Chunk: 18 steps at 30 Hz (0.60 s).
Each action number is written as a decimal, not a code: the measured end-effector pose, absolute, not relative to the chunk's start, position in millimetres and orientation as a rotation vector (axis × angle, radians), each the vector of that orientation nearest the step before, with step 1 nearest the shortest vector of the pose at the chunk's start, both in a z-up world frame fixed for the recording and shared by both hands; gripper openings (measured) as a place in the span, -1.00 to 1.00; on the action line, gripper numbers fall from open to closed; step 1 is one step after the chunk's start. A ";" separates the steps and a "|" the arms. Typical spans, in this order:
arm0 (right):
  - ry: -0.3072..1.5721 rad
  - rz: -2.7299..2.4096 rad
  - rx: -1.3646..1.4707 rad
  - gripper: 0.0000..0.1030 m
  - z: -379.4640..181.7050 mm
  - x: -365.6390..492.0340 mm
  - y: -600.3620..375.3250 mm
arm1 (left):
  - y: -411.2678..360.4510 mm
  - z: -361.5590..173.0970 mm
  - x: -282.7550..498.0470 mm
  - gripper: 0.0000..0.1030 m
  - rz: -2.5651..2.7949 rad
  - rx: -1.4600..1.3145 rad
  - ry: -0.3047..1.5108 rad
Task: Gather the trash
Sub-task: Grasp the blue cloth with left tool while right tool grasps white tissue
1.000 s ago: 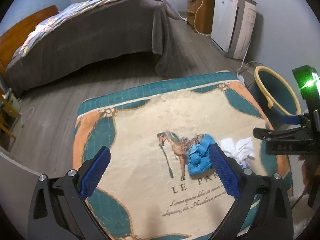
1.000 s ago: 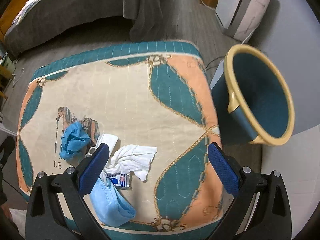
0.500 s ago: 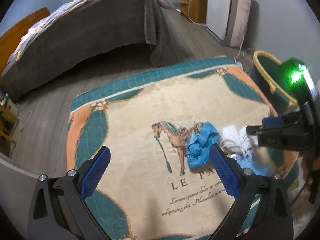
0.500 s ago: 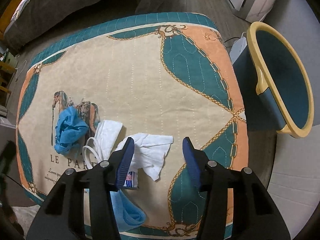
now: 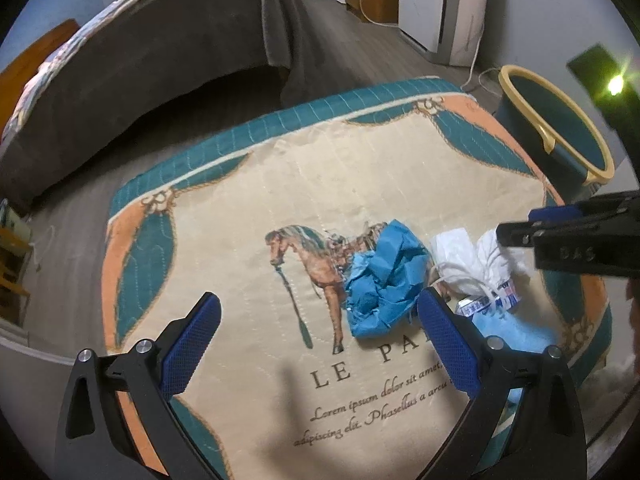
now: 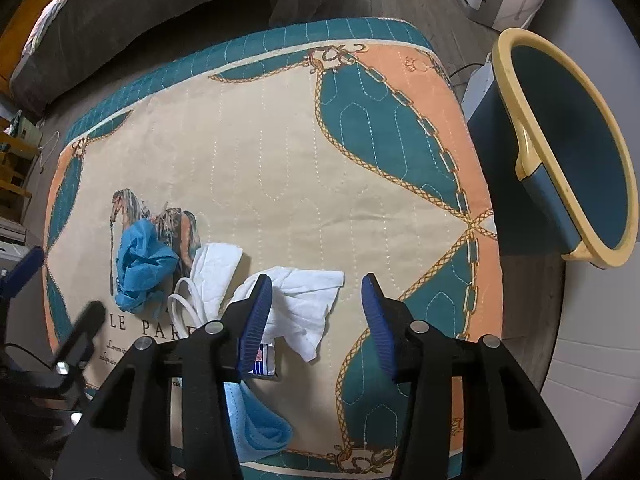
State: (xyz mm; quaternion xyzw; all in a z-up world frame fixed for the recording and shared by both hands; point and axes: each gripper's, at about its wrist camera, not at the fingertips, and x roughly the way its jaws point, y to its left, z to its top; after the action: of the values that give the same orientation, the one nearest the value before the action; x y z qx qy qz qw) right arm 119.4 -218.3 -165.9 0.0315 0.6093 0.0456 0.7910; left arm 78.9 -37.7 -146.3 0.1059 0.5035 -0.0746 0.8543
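On the horse-print mat (image 6: 280, 152) lies a heap of trash. It holds a crumpled blue wad (image 5: 380, 280) (image 6: 140, 264), a white face mask (image 6: 216, 272), a white tissue (image 6: 316, 280), a small printed packet (image 6: 266, 362) and a light blue mask (image 6: 256, 428). My right gripper (image 6: 319, 316) hangs over the tissue with its jaws closing. The tissue lies between them and the right pad stands clear of it. My left gripper (image 5: 318, 320) is wide open above the mat, with the blue wad just inside its right finger (image 5: 444, 336).
A teal bin with a yellow rim (image 6: 520, 120) (image 5: 556, 140) stands on the floor off the mat's right edge, with a cable beside it. Beyond the mat are a bed under a grey blanket (image 5: 160, 60) and a white appliance (image 5: 448, 4).
The right jaws have narrowed from wide to about half over the tissue. The left gripper has sunk closer to the mat and the blue wad, still wide open.
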 end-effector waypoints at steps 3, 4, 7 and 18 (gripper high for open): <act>1.303 0.094 0.092 -0.10 -160.8 121.4 -224.7 | -40.5 -151.6 80.5 0.90 -0.169 0.217 1.071; 1.306 0.097 0.108 -0.11 -160.7 123.0 -225.2 | -41.4 -153.4 80.7 0.90 -0.174 0.215 1.074; 1.324 0.109 0.123 -0.20 -164.1 123.4 -224.9 | -45.2 -157.0 81.1 0.90 -0.188 0.211 1.079; 1.381 0.133 0.103 -0.48 -181.1 120.7 -208.2 | -56.4 -174.9 87.9 0.83 -0.239 0.180 1.107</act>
State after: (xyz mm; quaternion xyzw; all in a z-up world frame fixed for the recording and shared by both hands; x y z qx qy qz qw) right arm 120.7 -208.2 -181.1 0.0475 0.6362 0.0611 0.7676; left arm 87.9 -56.4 -174.9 0.0853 0.5235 -0.1132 0.8401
